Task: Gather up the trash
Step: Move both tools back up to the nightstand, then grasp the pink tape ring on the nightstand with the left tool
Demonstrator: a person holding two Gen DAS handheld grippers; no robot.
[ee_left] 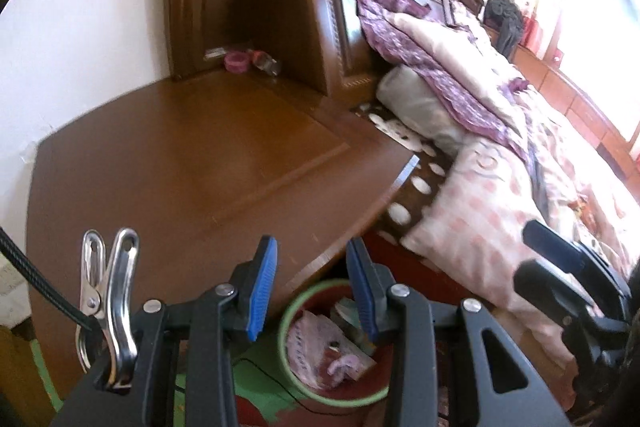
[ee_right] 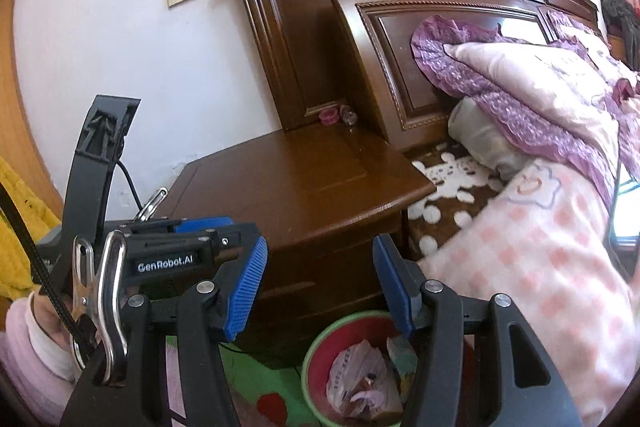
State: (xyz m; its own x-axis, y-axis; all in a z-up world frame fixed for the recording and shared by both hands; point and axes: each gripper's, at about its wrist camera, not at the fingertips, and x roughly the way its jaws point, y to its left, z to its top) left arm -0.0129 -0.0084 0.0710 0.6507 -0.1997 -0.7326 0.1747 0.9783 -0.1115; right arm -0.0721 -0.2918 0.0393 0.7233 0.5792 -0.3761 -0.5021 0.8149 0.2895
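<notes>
**Trash sits in the bin by the nightstand, both grippers empty**

Trash (ee_right: 362,375) (a crumpled white plastic bag with some pinkish scraps and paper) lies inside the round bin (ee_right: 316,343), red inside with a pale green rim, which stands on the floor just in front of the wooden nightstand (ee_right: 296,183) and beside the bed. My left gripper (ee_left: 312,287) hangs above the bin with its blue pads parted a little and nothing between them; the bin's rim (ee_left: 286,315) shows through the gap. My right gripper (ee_right: 320,287) also hovers over the bin, its jaws standing wider and likewise bare. In the right wrist view I see the left gripper (ee_right: 200,227) off to the side, with my hand in a pink sleeve (ee_right: 24,359) under it. A pink checked quilt (ee_right: 540,267) drapes over the bed's edge near the bin. At the back of the nightstand, against the headboard (ee_right: 420,39), sit a small pink item (ee_right: 329,115) and a clear little bottle (ee_right: 349,117).
</notes>
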